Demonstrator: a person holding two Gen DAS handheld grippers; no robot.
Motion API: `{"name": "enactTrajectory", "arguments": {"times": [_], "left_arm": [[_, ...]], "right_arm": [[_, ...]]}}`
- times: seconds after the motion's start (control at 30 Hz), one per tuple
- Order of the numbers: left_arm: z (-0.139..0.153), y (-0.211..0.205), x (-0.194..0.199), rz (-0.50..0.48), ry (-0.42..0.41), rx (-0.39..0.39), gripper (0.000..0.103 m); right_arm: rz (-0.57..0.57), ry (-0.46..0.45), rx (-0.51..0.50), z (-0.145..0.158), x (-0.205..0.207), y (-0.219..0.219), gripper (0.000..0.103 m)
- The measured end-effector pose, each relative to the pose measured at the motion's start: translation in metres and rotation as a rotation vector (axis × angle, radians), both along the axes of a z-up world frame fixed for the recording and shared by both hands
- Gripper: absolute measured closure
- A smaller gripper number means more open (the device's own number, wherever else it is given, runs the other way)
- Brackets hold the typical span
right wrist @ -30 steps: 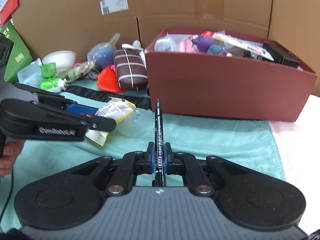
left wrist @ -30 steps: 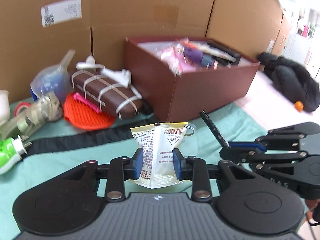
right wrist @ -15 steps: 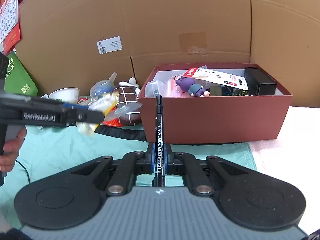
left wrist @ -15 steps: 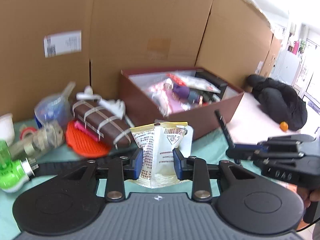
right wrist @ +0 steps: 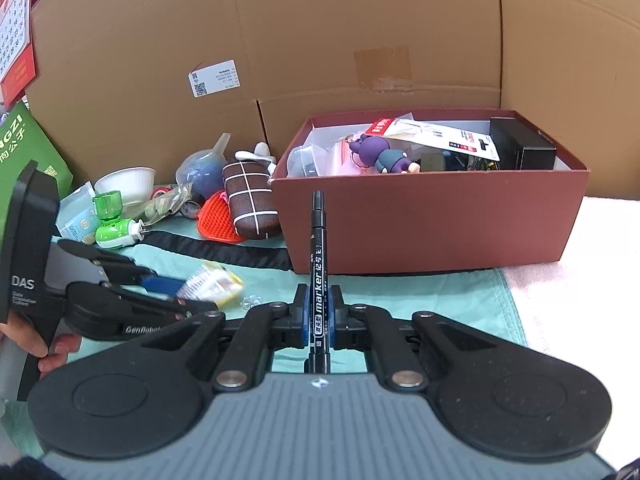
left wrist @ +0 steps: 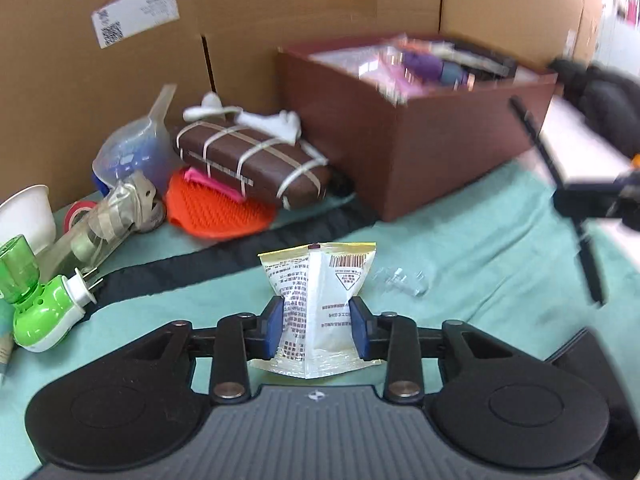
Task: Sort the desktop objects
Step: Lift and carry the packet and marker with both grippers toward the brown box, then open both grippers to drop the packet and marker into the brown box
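Both tools are carrying loads. My left tool [left wrist: 316,330] is clamping a small white-and-yellow sachet [left wrist: 318,300] between its blue pads [left wrist: 273,327]; my right tool [right wrist: 319,316] is gripping a black marker [right wrist: 318,264] upright, tip pointing at 12 o'clock toward the red-brown box [right wrist: 432,224]. Change over the last second: I am seeing the left tool dropping back down after a brief rise. Half a second ago the sachet was riding level with the box rim, and now, in the right wrist view, it is sitting low at 9 o'clock just above the green cloth [right wrist: 420,292] on the bench. The left view is swinging too, blurring the box, now up at 1 o'clock. The right tool is holding roughly level, the open box ahead already crowded with a purple figure [right wrist: 382,154] and packets. My reading: neither item is delivered yet; the marker looks closer to a drop-in, while the sachet is needing another lift.
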State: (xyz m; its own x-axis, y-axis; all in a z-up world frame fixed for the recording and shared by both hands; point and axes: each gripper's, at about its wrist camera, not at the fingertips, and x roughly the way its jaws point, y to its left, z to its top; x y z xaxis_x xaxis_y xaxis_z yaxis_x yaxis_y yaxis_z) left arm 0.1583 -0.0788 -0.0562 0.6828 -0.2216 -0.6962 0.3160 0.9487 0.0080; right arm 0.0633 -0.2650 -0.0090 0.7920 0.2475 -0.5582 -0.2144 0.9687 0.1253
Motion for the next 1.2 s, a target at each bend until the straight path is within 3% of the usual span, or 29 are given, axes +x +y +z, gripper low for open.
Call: {"name": "enactTrajectory", "arguments": {"times": [0.23,0.43,0.67,0.87,1.03,1.2], "left_arm": [[0.052,0.001,-0.005,-0.026,-0.087,-0.145,0.066],[0.098,-0.022,0.006,-0.067,-0.164,-0.238,0.066],[0.133,-0.045,0.057,-0.013,-0.178,-0.388,0.065],[0.122,-0.065,0.109,0.053,-0.112,-0.433,0.065],[0.100,-0.082,0.136,0.083,-0.061,-0.388,0.064],[0.087,-0.095,0.144,0.075,-0.050,-0.350,0.050]], "right_arm": [[-0.006,-0.009,0.009,0.003,0.004,-0.002,0.097],[-0.025,-0.069,0.011,0.026,0.010,-0.011,0.097],[-0.093,-0.170,0.037,0.068,0.036,-0.038,0.097],[-0.207,-0.227,0.060,0.088,0.084,-0.072,0.097],[-0.290,-0.202,0.028,0.070,0.128,-0.092,0.097],[-0.318,-0.161,-0.074,0.044,0.162,-0.094,0.096]]}}
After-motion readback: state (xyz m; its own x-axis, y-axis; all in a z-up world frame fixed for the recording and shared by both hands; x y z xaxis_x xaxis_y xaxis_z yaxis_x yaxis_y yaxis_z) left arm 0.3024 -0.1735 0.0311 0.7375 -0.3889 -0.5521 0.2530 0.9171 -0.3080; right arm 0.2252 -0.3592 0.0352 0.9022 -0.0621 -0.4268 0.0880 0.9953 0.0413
